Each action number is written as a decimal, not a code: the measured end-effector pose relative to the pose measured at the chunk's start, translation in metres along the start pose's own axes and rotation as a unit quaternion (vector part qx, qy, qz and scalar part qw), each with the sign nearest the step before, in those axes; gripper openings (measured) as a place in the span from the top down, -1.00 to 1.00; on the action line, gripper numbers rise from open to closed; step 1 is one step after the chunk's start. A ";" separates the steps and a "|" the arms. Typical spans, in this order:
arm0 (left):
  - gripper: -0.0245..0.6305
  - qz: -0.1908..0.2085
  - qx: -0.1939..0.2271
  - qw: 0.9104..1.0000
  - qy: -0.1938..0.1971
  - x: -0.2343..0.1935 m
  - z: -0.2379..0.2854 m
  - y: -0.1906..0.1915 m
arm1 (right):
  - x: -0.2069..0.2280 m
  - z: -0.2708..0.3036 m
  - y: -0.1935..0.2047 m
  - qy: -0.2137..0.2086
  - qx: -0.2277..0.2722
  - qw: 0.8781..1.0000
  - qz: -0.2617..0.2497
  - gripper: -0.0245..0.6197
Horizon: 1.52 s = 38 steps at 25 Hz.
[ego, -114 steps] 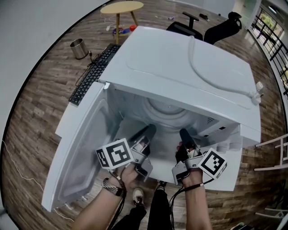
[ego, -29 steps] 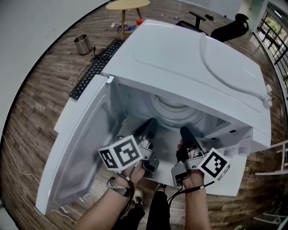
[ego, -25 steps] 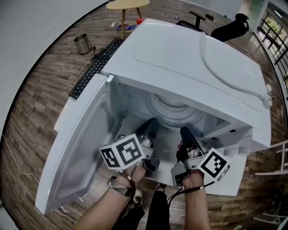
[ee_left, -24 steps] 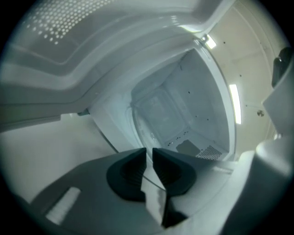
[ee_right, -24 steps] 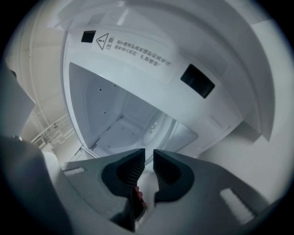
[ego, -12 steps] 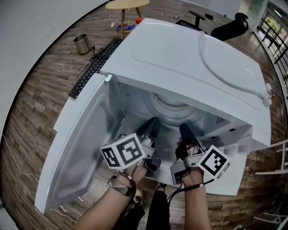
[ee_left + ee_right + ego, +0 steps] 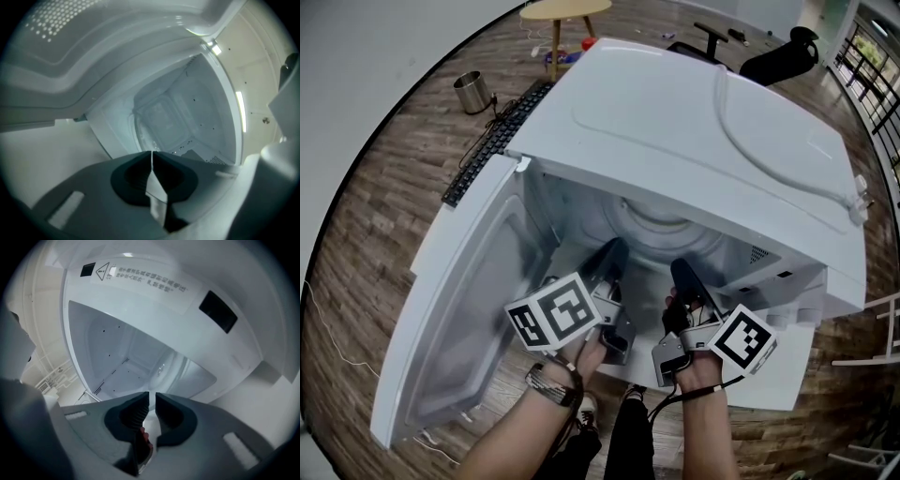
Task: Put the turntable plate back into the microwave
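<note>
The white microwave point(image 7: 703, 122) stands with its door point(image 7: 459, 319) swung wide to the left. The round glass turntable plate point(image 7: 661, 234) shows deep inside the cavity, past both grippers' tips. My left gripper point(image 7: 614, 251) reaches into the opening at the left. Its jaws have just been closing and its tips point(image 7: 151, 154) now meet with nothing between them. My right gripper point(image 7: 680, 270) reaches in beside it. Its jaws point(image 7: 152, 397) have also just been closing, but a narrow gap remains and I see nothing in it. Neither gripper touches the plate.
A white cable point(image 7: 769, 159) lies on the microwave's top. On the wooden floor behind are a black keyboard point(image 7: 492, 141), a metal bin point(image 7: 472, 92), a round wooden table point(image 7: 567, 9) and an office chair point(image 7: 769, 56). The open door blocks the left side.
Both grippers have stayed at the mouth of the cavity, with the left one edging slightly forward. The plate has not moved.
</note>
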<state>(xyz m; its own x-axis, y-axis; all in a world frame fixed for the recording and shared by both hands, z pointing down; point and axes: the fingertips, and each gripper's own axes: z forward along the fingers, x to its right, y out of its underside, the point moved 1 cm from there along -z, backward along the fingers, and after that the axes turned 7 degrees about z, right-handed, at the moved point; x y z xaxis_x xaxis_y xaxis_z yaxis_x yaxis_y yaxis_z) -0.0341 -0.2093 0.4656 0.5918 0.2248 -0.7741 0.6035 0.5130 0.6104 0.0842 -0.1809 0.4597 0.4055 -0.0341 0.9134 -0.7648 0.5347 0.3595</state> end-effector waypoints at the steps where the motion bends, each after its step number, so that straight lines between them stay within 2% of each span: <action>1: 0.89 0.006 0.001 1.000 -0.002 0.000 0.000 -0.002 | 0.000 -0.001 -0.001 0.001 0.003 1.000 -0.003 0.78; 5: 0.80 0.048 0.009 0.999 -0.020 -0.006 -0.003 -0.014 | 0.002 -0.009 -0.013 0.023 0.029 0.999 -0.034 0.78; 9: 0.76 0.071 0.008 0.997 -0.035 -0.010 -0.003 -0.025 | 0.004 -0.013 -0.025 0.046 0.057 0.997 -0.035 0.78; 13: 0.68 0.091 -0.005 0.995 -0.045 -0.008 -0.001 -0.027 | 0.003 -0.013 -0.028 0.046 0.069 0.996 -0.033 0.78; 18: 0.68 0.090 -0.005 0.995 -0.048 -0.008 0.000 -0.027 | 0.005 -0.014 -0.028 0.050 0.070 0.996 -0.017 0.78; 22: 0.66 0.084 -0.007 0.996 -0.042 -0.005 0.004 -0.027 | 0.002 -0.010 -0.026 0.036 0.062 0.997 -0.011 0.78; 27: 0.66 0.098 -0.014 0.994 -0.043 -0.002 0.007 -0.024 | 0.001 -0.008 -0.025 0.032 0.059 0.998 -0.012 0.78; 32: 0.63 0.149 -0.027 0.986 -0.066 -0.004 0.009 -0.024 | 0.002 -0.011 -0.024 0.042 0.061 0.997 -0.031 0.78; 34: 0.52 0.180 -0.034 0.980 -0.078 -0.006 0.010 -0.025 | 0.001 -0.011 -0.024 0.042 0.065 0.996 -0.033 0.78; 38: 0.50 0.233 -0.055 0.965 -0.110 -0.012 0.011 -0.027 | -0.001 -0.011 -0.026 0.042 0.066 0.995 -0.061 0.78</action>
<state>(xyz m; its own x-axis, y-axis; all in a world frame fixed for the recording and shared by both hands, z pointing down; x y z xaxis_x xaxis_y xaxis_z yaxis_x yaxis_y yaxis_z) -0.0517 -0.2352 0.4605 0.8918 0.2772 -0.3576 0.1907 0.4865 0.8526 0.1093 -0.1858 0.4477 0.5359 -0.0186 0.8441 -0.7643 0.4142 0.4943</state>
